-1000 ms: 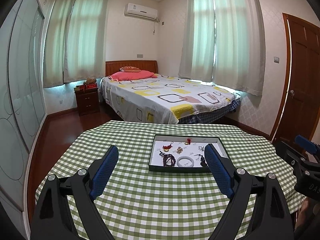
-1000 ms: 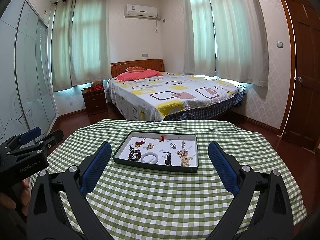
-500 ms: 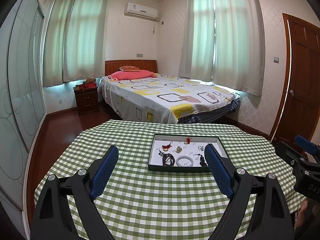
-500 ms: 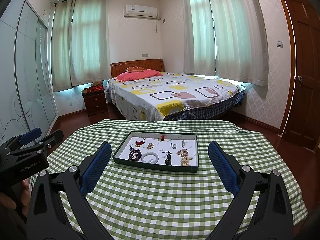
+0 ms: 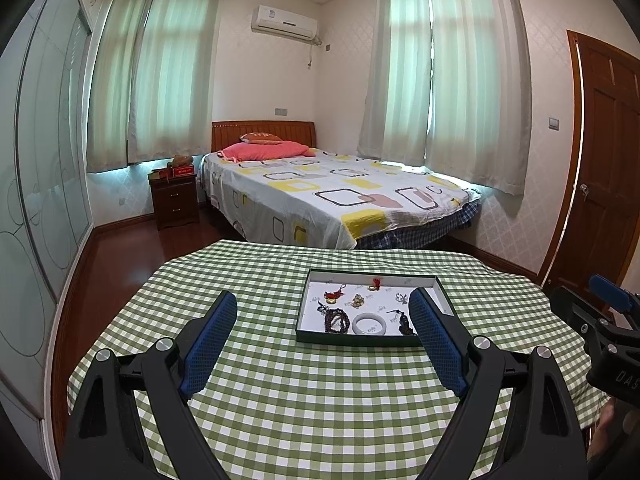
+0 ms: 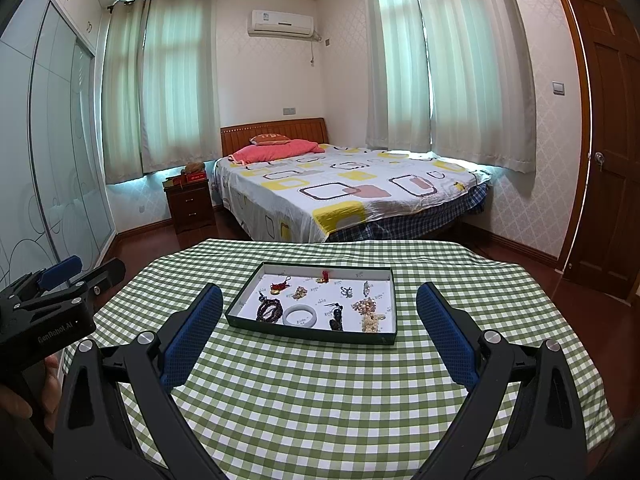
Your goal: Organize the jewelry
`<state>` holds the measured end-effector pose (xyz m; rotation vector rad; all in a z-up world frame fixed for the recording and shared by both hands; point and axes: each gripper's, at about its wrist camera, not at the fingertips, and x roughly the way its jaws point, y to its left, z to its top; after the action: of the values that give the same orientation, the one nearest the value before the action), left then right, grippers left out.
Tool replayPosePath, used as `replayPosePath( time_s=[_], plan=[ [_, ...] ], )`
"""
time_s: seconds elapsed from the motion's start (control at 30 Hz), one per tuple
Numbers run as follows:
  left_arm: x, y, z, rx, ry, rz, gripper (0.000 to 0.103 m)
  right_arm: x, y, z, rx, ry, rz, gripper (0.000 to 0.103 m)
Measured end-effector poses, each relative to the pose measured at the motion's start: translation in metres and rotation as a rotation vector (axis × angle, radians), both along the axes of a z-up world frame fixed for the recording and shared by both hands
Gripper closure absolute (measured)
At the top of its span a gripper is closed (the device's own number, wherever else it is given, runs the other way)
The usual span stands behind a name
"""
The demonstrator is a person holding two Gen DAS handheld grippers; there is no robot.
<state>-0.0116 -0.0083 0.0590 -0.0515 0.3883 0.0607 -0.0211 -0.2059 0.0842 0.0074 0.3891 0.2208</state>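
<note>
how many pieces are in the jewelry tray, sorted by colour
red-tasselled gold charms: 2
dark bead or cord pieces: 2
white bangle: 1
pale bead cluster: 1
small gold or silver pieces: 3
total in the tray: 9

The left gripper (image 5: 322,312) was held level, its two blue-padded fingers (image 5: 208,338) spread wide apart with nothing between them. The right gripper (image 6: 319,308) was likewise held level and spread wide, its blue pads (image 6: 446,338) gripping nothing. Each gripper was seen at the edge of the other's view, side by side. Part of the left hand (image 6: 18,390) was seen wrapped around its handle.
</note>
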Motion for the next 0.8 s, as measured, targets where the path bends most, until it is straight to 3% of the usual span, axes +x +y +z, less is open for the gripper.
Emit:
replayPosePath(
  time_s=[0.7,0.8],
  plan=[
    [0.001,-0.006,0.001,0.016,-0.050,-0.011,0.018,0.005,0.006,-0.008,-0.007,0.021,-0.001,0.008],
    [0.003,-0.003,-0.002,0.006,-0.053,0.023,0.018,0.006,0.007,-0.010,-0.009,0.029,0.000,0.008]
  ],
)
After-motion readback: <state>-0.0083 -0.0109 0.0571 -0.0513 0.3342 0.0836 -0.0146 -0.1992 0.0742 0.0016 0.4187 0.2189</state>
